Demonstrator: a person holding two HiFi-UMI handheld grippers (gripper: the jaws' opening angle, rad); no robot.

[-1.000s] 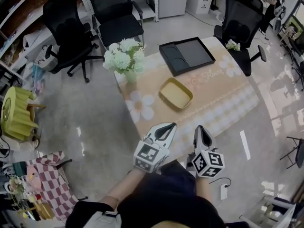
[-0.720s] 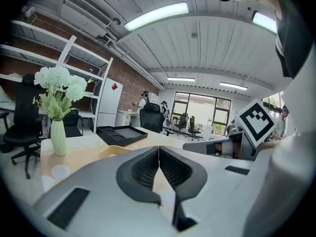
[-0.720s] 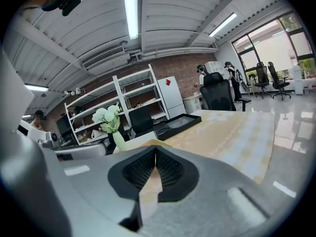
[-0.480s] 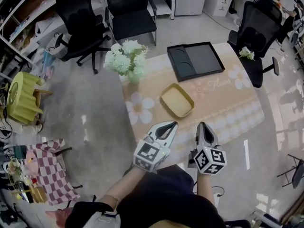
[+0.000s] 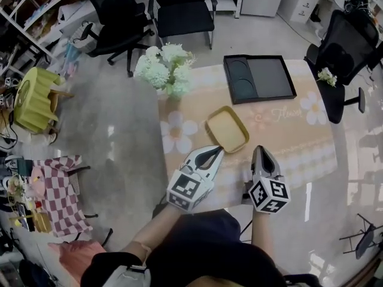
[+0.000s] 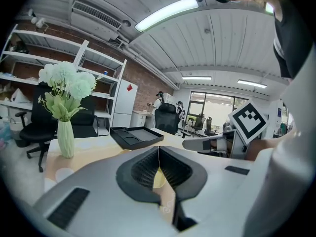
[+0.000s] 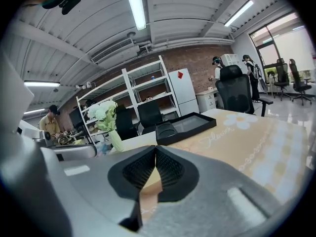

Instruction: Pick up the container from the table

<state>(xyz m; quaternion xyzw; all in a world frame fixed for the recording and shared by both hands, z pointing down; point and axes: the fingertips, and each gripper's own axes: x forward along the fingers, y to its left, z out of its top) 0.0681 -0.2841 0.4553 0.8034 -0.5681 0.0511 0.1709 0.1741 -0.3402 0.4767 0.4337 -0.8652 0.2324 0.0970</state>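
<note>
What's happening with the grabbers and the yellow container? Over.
Shut and empty: left gripper, right gripper. Yellow container on table, just ahead, not held. Flower vase and black tray beyond it, nothing blocking.

1. One table (image 5: 287, 139).
2. One yellow container (image 5: 227, 129) on the table.
3. One black tray (image 5: 263, 78) on the table, with two round dips in it.
4. Two bunches of flowers: a big bunch (image 5: 163, 69) and a small bunch (image 5: 326, 75).
5. One green vase (image 6: 65, 138), under the big bunch.
6. Two tongs: the left tongs (image 5: 219, 150) and the right tongs (image 5: 258, 149).
7. Two cubes with square marks, one on each of the tongs.
8. Three black chairs: a left chair (image 5: 116, 20), a middle chair (image 5: 182, 8) and a right chair (image 5: 350, 40).
9. One yellow-green stool (image 5: 33, 100) on the floor.
10. One red and white checked cloth (image 5: 57, 196).
</note>
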